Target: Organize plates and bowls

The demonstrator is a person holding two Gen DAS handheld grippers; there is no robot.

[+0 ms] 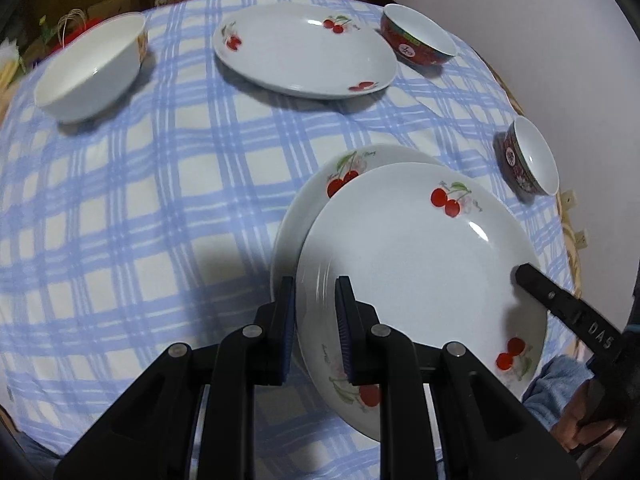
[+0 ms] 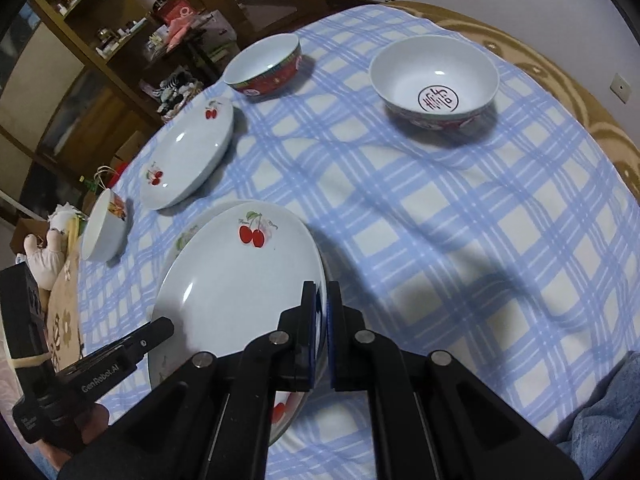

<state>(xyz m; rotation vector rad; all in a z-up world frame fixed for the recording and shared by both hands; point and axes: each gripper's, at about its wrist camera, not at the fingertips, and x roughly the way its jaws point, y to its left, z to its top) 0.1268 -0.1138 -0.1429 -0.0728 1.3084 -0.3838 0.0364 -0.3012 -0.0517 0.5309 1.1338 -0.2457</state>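
On the far left of the bench (image 1: 168,208), with its blue checked cloth, I see a white bowl (image 1: 90,68). It sits well apart from my tools. Next along, at the back, lies a cherry plate (image 1: 304,50) by itself, and just beside it a red bowl (image 1: 418,36).

In the middle is the thing I care about. My left hand-held gripper (image 1: 316,328) is pinching the near left rim of the top plate (image 1: 420,264). Its jaws are narrow and closed on that rim. This plate hangs over a bottom plate (image 1: 316,184) that rests on the cloth, but it sits a bit too far to the right and toward me. So the stack is not lined up yet.

On the right side, my right hand-held gripper (image 2: 322,332) squeezes the other rim of the same plate, jaws tight together. Both hands are equally near, one on each side. I think the plate must go down and slide a little left and away from me.

Farther right stands another red bowl (image 1: 528,156), near the bench edge.
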